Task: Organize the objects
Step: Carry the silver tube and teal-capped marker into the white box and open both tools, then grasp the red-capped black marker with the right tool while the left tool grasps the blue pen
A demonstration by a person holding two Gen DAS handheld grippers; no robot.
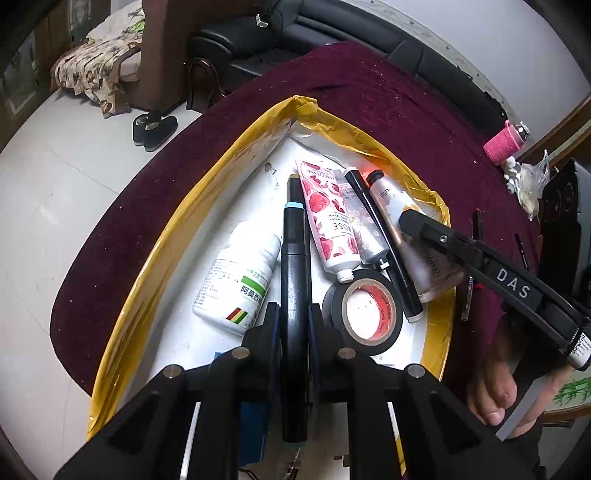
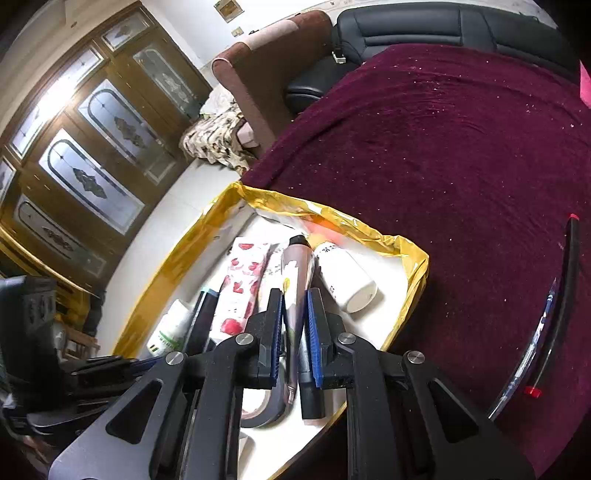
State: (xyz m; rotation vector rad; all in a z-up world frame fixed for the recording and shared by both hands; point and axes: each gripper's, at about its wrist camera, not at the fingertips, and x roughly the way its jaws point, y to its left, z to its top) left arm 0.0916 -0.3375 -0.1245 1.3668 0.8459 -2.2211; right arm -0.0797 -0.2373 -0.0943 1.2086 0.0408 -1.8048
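A white tray with a yellow rim point(image 1: 155, 266) lies on the maroon cloth and holds the objects. My left gripper point(image 1: 293, 317) is shut on a long black marker point(image 1: 293, 258) with a light blue band, held over the tray. My right gripper point(image 2: 293, 306) is shut on a silvery-pink cream tube point(image 2: 295, 273) above the tray point(image 2: 413, 280); it also shows in the left wrist view point(image 1: 424, 225). In the tray lie a white medicine bottle point(image 1: 240, 280), a rose-print tube point(image 1: 327, 218), a black tape roll point(image 1: 364, 314), a second black pen point(image 1: 384, 240) and a white bottle point(image 2: 347, 277).
The maroon cloth point(image 2: 461, 147) covers the table right of the tray. A pen and a clear ruler-like strip point(image 2: 546, 314) lie at the right. A pink roll point(image 1: 502, 142) sits at the far edge. A black sofa point(image 1: 369, 29) and a brown chair point(image 2: 258, 74) stand beyond.
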